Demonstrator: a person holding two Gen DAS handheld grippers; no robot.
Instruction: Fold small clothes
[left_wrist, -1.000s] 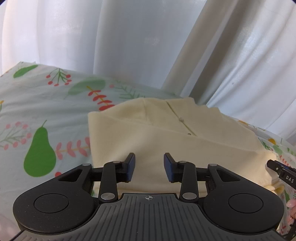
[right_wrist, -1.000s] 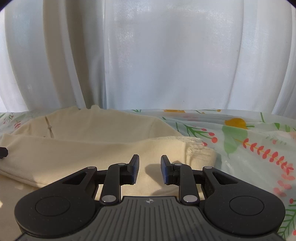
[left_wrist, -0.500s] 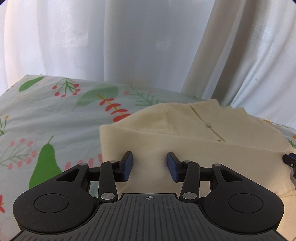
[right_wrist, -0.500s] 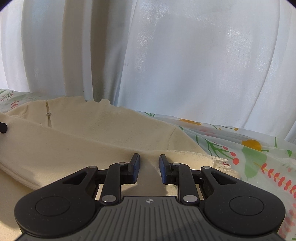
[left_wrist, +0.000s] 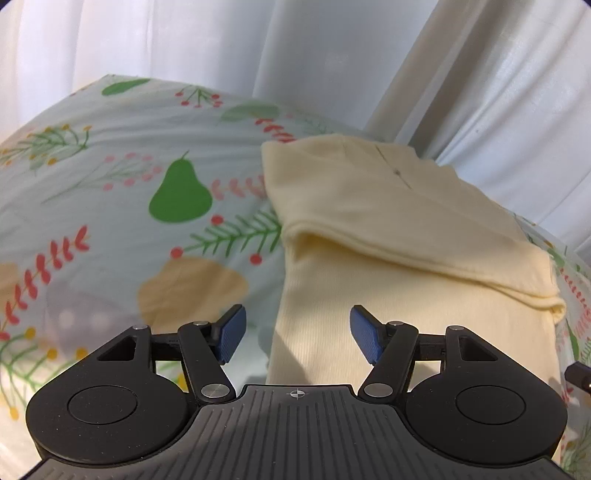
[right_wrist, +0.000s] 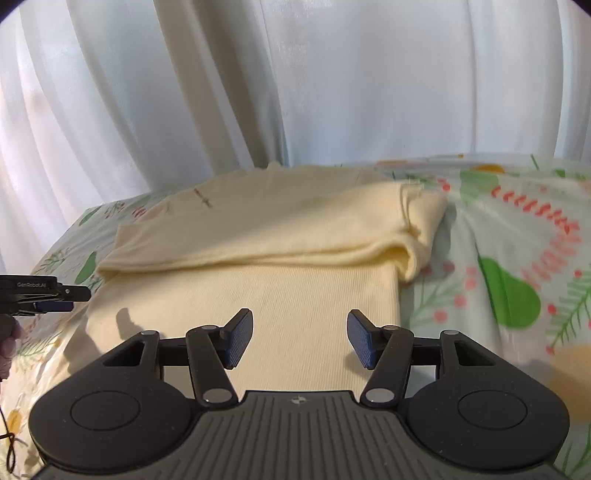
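Note:
A pale yellow garment (left_wrist: 399, 236) lies on the printed sheet (left_wrist: 110, 192), its far part folded over the near ribbed part. My left gripper (left_wrist: 296, 334) is open and empty, hovering over the garment's near left edge. In the right wrist view the same garment (right_wrist: 258, 251) fills the middle, with the folded layer ending at a rolled corner on the right. My right gripper (right_wrist: 300, 338) is open and empty above the ribbed near part. The left gripper's fingers (right_wrist: 55, 295) show at that view's left edge.
White curtains (right_wrist: 332, 81) hang close behind the garment. The sheet with pears and berry sprigs (right_wrist: 517, 266) extends left and right of the garment. The tip of the right gripper (left_wrist: 580, 380) shows at the left wrist view's right edge.
Both grippers have opened wide and pulled back and up from the garment. The folded layer now lies flat on the ribbed part, released.

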